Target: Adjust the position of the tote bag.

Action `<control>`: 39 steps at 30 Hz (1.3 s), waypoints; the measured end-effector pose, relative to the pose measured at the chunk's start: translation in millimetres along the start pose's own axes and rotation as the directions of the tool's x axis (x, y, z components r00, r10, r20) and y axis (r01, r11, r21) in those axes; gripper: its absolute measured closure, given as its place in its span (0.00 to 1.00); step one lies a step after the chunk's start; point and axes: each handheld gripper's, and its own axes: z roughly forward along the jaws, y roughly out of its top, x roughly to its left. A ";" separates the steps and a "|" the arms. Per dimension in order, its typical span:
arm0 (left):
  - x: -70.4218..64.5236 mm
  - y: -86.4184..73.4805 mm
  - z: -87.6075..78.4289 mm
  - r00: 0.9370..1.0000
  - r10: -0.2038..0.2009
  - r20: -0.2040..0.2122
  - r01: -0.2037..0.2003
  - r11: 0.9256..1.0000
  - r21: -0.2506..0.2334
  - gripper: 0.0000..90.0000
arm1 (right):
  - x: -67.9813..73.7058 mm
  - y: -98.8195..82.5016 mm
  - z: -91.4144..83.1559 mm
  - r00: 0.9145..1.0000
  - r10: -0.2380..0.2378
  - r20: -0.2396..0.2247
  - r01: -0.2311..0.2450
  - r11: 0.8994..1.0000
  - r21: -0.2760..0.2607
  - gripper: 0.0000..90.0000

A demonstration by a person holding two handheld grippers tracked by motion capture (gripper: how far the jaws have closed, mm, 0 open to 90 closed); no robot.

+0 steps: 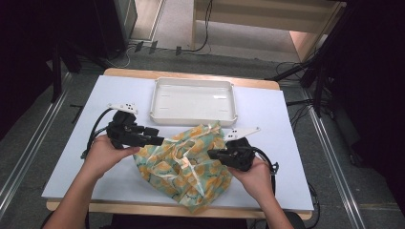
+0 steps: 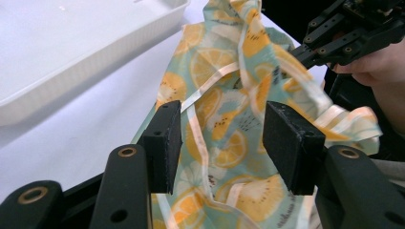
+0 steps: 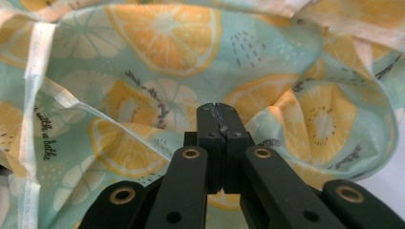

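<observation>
Table (image 1: 267,114): white top, wooden edge showing at the near and far sides.

Tray (image 1: 193,101): white, shallow, sits at the far middle of the table, nothing in it. In the left gripper view its ribbed wall (image 2: 95,57) runs across the upper left.

Cloth (image 1: 188,164): crumpled teal fabric with an orange-slice print and pale tape trim, lying on the near middle of the table, just in front of the tray. Its far tip comes close to the tray's near wall; contact not clear. The near corner reaches the table's front edge.

Left gripper (image 1: 160,140): held in the person's left hand (image 1: 102,155), pointing right, tips at the cloth's left edge. Left gripper view: jaws apart, a raised fold of the cloth (image 2: 224,124) stands in the gap, and the pads (image 2: 165,143) don't press on it (released, not gripping).

Right gripper (image 1: 212,153): held in the right hand (image 1: 255,176), pointing left into the cloth's right side. Right gripper view: jaws fully together with cloth (image 3: 157,57) all around. Whether a thin layer is pinched between the pads I cannot tell. The same gripper shows top right in the left gripper view (image 2: 305,52), tips at a lifted fold.
</observation>
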 end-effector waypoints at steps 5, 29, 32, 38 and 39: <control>10.2 -7.7 15.3 1.000 0.007 0.003 -0.007 1.000 0.015 0.51 | 0.4 -7.1 2.8 1.000 -0.003 0.005 0.003 1.000 0.011 1.00; 33.6 -13.0 57.2 0.999 0.003 -0.034 0.002 0.991 0.135 0.62 | 2.9 -32.5 1.4 1.000 0.017 0.025 -0.018 1.000 0.021 0.99; 33.8 -13.8 60.1 0.999 -0.015 -0.043 0.022 0.986 0.166 0.80 | 2.8 -34.4 1.2 0.999 0.016 0.032 -0.017 1.000 0.020 0.99; 31.8 -14.0 49.6 0.999 -0.004 -0.033 0.008 0.990 0.139 1.00 | 1.4 -39.0 0.8 0.999 0.021 0.040 -0.022 0.999 0.024 0.99; 31.5 -14.1 47.2 0.999 -0.003 -0.034 0.008 0.991 0.134 1.00 | 1.1 -39.9 0.8 0.999 0.019 0.040 -0.020 0.999 0.028 0.99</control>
